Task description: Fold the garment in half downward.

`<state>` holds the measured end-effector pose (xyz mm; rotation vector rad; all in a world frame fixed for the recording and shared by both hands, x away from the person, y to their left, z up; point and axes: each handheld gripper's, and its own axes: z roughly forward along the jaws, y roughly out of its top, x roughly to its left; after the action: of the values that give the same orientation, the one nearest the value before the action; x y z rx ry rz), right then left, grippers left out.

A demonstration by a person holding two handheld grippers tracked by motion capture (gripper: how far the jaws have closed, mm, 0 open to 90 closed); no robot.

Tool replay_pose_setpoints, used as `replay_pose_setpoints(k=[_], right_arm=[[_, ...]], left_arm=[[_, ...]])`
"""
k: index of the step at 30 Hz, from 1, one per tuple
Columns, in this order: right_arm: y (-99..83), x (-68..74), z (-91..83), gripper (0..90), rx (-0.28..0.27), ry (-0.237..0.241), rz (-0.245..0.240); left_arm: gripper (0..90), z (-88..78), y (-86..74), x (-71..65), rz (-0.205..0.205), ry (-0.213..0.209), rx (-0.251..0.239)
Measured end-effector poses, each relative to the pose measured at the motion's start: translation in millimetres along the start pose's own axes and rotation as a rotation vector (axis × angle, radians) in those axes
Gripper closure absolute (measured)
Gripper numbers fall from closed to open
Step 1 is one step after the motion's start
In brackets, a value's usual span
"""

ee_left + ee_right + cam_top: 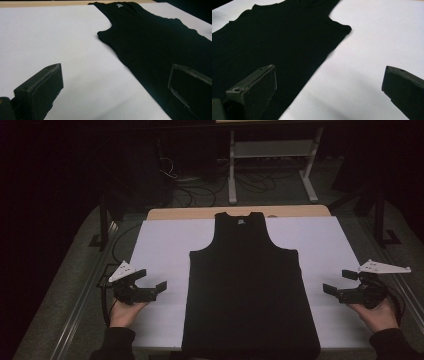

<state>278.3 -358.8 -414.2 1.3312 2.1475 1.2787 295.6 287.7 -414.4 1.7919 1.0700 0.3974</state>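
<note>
Black tank top [250,285] flat at middle of white counter [160,245], hem toward person. Likely light, soft, limp; better pinched at side hems. Left gripper [150,282] and right gripper [336,282] beside it, fingers wide, empty.

You have a black tank top [250,290] lying flat and spread out between your two grippers, neck pointing away from you and hem toward you. Its left edge lies near your left gripper [152,281], its right edge near your right gripper [339,282]; neither touches it.
</note>
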Motion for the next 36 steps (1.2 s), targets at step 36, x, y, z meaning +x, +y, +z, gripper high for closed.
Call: replay_pose_setpoints(k=[36], right_arm=[[28.4, 4.6, 3.2, 0.0, -0.002, -0.001, -0.039]], left_arm=[[0.0, 8.8, 22.7, -6.0, 0.057, -0.011, 0.049]])
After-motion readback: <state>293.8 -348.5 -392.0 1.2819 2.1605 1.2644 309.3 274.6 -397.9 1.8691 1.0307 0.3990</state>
